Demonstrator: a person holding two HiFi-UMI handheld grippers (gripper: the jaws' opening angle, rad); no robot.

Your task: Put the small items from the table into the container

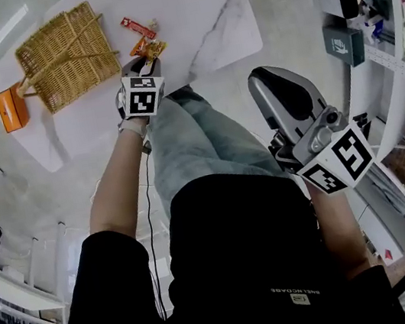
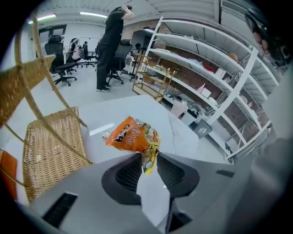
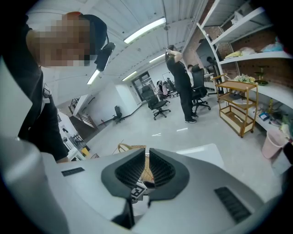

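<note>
The orange snack packet (image 2: 132,136) hangs clear of the desk (image 1: 197,19), pinched by 1 yellow-edged corner between the 2 fingers of the left gripper (image 2: 149,155), which are clenched on that corner. The rest of the packet projects forward past the fingertips, unsupported. The step in hand is judged to be the carry: the item is picked and not yet delivered. The wicker basket (image 1: 68,58) stands on the desk to the left of the packet, open side up with its handle raised, and is taken to be the container. The next move calls for travel left over the basket rim, clear of the handle, and then release above the opening. 1 red packet (image 1: 138,26) lies on the desk between the basket and the held packet, and is left to collect. The right gripper (image 3: 146,153) is held back beside the person, well apart from the desk, its fingers drawn nearly together on nothing. Writing: the orange packet carries dark printed characters, too distorted to read. Both marker cubes show black-and-white square patterns only.
</note>
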